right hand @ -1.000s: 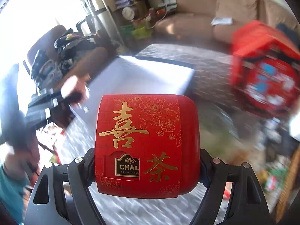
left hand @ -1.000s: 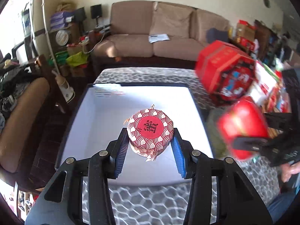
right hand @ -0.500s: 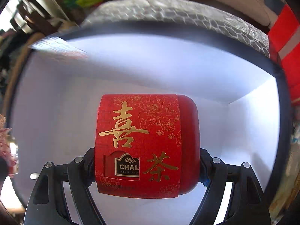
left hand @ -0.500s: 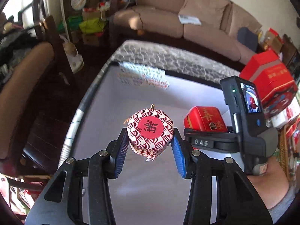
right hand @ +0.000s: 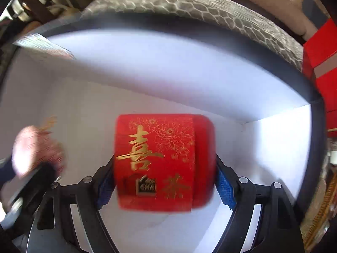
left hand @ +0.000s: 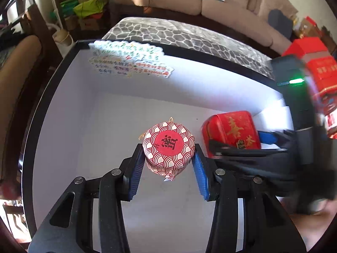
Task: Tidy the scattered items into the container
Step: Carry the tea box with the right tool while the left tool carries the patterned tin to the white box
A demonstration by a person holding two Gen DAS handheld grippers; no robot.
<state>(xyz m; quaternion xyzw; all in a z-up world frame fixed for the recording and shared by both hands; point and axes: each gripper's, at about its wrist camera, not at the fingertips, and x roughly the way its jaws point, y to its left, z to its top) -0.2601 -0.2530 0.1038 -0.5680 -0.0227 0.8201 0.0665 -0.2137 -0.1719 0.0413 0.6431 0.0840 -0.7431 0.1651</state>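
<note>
A small round packet [left hand: 168,147] wrapped in red-and-white scale-pattern paper sits between the blue pads of my left gripper [left hand: 169,161], which is shut on it, low inside the white container [left hand: 69,113]. To its right a red tea tin [left hand: 231,129] with gold characters hangs in my right gripper [left hand: 238,145]. In the right wrist view that tin [right hand: 164,162] fills the middle, blurred, with my right gripper [right hand: 164,181] shut on its sides above the container floor [right hand: 88,126]. The packet [right hand: 35,147] shows as a blur at the left.
The container has a black rim [left hand: 48,80] and stands on a hexagon-patterned cloth [left hand: 168,33]. A colourful sticker [left hand: 130,61] is on its far inner wall. Red gift boxes [left hand: 316,67] stand to the right. A beige sofa [left hand: 210,2] is behind; a chair [left hand: 14,67] is at the left.
Both grippers have come down from above the container's near edge into it, each still holding its item. The views tipped downward, and the tin now hangs beside the packet.
</note>
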